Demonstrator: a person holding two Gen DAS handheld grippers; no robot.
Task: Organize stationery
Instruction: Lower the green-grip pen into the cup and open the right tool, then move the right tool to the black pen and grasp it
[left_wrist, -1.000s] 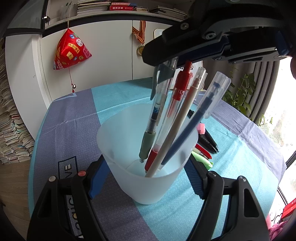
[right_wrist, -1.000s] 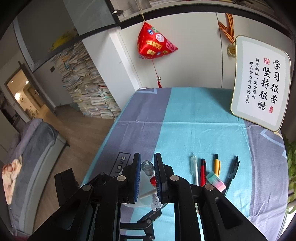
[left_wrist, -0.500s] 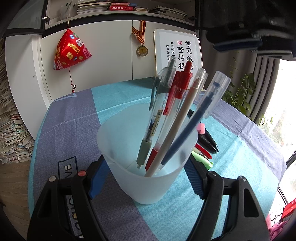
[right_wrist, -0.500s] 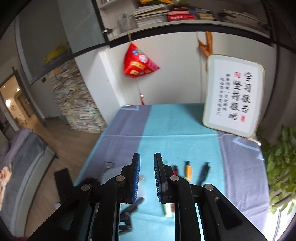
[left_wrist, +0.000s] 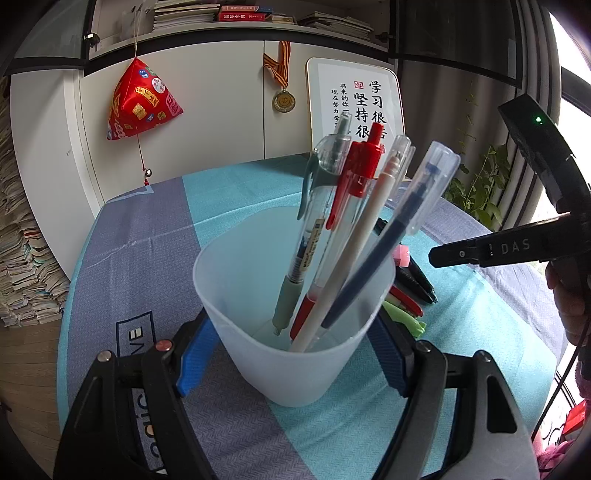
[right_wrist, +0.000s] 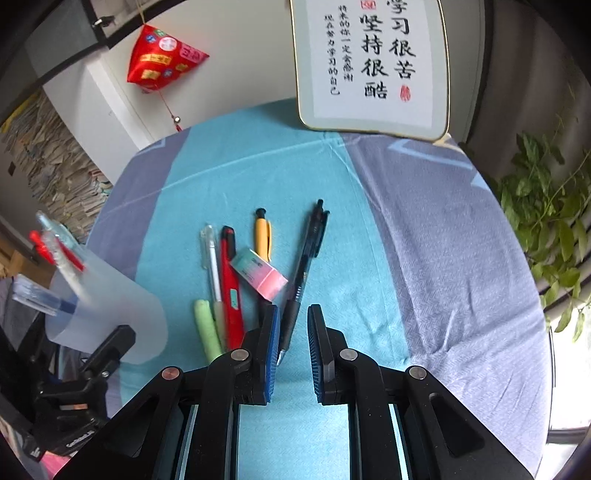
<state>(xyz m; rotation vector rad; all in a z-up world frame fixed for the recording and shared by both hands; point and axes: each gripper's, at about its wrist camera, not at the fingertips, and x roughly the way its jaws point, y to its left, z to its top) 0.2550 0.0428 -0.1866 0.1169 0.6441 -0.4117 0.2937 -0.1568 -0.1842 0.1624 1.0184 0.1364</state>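
Observation:
My left gripper (left_wrist: 291, 354) is shut on a frosted plastic cup (left_wrist: 258, 295) that stands on the cloth, one blue pad on each side. Several pens (left_wrist: 354, 221) lean inside it. In the right wrist view my right gripper (right_wrist: 291, 332) hangs low over loose stationery, its pads a narrow gap apart and holding nothing. A black pen (right_wrist: 306, 258) lies on the cloth with its tip end showing between the pads. To its left lie a pink-and-teal eraser (right_wrist: 258, 273), a yellow pen (right_wrist: 263, 236), a red pen (right_wrist: 231, 280), a clear pen (right_wrist: 212, 262) and a green pen (right_wrist: 207, 332). The cup (right_wrist: 110, 306) stands at the left.
A blue and grey cloth (right_wrist: 424, 258) covers the round table. A framed calligraphy board (right_wrist: 373, 62) leans at the back edge. A plant (right_wrist: 546, 221) stands beyond the right rim and book stacks (right_wrist: 55, 166) beyond the left. A red ornament (left_wrist: 142, 99) hangs on the cabinet.
The right gripper left the top of the cup, swung right and came down over the loose pens. The grey-green pen slid deeper into the cup. The left gripper and cup stayed put.

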